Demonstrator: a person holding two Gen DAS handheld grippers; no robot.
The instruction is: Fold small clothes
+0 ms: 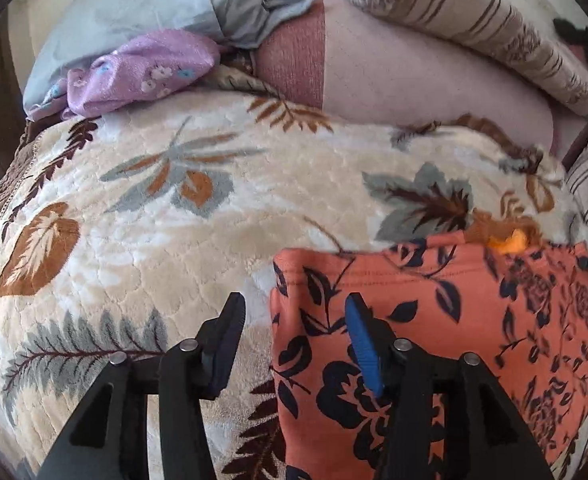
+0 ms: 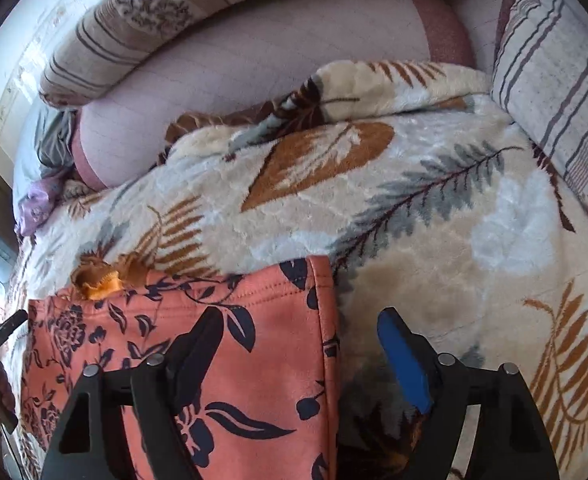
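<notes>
Lying flat on the bed, the garment [image 1: 433, 340] is an orange piece with a dark floral print, seemingly already folded into a rough rectangle with a stitched hem along its far edge. Its long axis runs side to side between the two tools, and both hang over its near part. The left hand-held gripper [image 1: 292, 320] straddles the garment's left edge: its blue-padded finger is over the cloth, the other over bare blanket [image 1: 154, 240]. The right hand-held gripper [image 2: 301, 336] mirrors this at the right edge [image 2: 327, 320], with its dark finger over the print and its blue one over blanket. Both have their jaws spread wide and hold nothing. Neither is clearly nearer; each is placed at its own side edge, so the next fold probably depends on each one closing on the edge beneath it. Whether the fingertips touch the cloth I cannot tell. A small bunch of orange fabric [image 2: 102, 280] sticks up at the far edge, toward the left hand-held gripper's side, and may need tucking.

The blanket is plush, cream with brown and grey leaves, soft and uneven, so cloth could drag on it. Beyond lie a pink sheet [image 2: 254, 60], striped pillows [image 2: 553, 80], and a crumpled lilac cloth [image 1: 146, 72] against grey bedding [image 1: 134, 8].
</notes>
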